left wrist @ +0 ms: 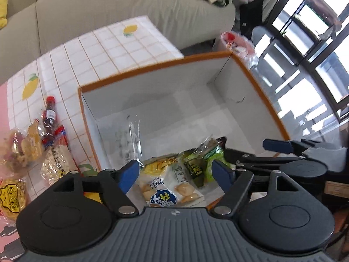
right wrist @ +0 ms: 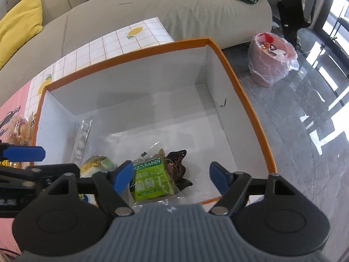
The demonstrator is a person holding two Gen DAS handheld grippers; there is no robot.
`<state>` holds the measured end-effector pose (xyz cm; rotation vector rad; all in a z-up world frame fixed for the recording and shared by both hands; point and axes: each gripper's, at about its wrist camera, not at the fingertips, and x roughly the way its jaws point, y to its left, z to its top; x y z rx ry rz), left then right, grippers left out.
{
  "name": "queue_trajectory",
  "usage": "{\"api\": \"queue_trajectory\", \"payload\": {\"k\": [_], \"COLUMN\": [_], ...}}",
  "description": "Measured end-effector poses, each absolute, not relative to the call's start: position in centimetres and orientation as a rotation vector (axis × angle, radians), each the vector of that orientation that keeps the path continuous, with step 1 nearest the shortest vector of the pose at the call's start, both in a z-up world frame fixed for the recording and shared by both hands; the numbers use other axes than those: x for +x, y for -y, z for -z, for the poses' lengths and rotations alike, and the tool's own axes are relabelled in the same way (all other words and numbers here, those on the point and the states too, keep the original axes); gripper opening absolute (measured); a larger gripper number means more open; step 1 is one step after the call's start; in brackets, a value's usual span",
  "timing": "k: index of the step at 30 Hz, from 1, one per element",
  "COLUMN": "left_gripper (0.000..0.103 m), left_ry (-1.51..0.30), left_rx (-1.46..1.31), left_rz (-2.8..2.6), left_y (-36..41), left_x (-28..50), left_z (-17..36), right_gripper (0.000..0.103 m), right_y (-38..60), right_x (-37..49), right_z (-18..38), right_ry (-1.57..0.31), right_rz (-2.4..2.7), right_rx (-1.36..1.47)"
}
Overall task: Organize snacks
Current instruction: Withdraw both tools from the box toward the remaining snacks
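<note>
Left wrist view shows me both tongs, left gripper (left wrist: 175, 174) and right gripper (left wrist: 281, 146), open and empty over the box (left wrist: 152, 65); remaining snacks (left wrist: 32, 152) lie lengthwise at left edge, nearer my left.

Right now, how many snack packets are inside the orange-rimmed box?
4 visible: a clear tube of white candies against the left wall, a yellow-and-white chip bag, a green raisin packet, and a dark wrapper beside it. The grippers may hide others near the front.

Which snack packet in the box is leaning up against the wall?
The long clear packet of white round candies, propped against the left wall of the orange-rimmed box. The green raisin packet lies flat.
</note>
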<state>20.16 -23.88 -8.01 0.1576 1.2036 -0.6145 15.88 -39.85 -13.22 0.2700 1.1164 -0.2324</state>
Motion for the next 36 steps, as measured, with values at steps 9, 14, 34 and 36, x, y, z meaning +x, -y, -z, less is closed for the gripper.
{"api": "queue_trajectory", "payload": {"k": [9,14,34,36], "left_gripper": [0.088,0.088,0.089,0.089], "left_ry": [-0.952,-0.815,-0.765,-0.784], "left_rx": [0.136,0.153,0.051,0.039], "left_rz": [0.59,0.56,0.297,0.26], "left_y": [20.6,18.0,3.2,1.8], "left_x": [16.9,14.8,11.3,11.5], "left_z": [2.2,0.0,1.9,2.8], "right_gripper": [0.088,0.095,0.1,0.1], "right_y": [37.6,34.6,20.5,19.3], "right_x": [13.4,11.5,7.7,7.6], "right_z": [8.5,6.2,6.4,6.7], "right_ry": [-0.921,-0.772,-0.644,-0.652], "right_rz": [0.284,0.255,0.039,0.01], "right_rx": [0.297,0.287,0.145,0.121]}}
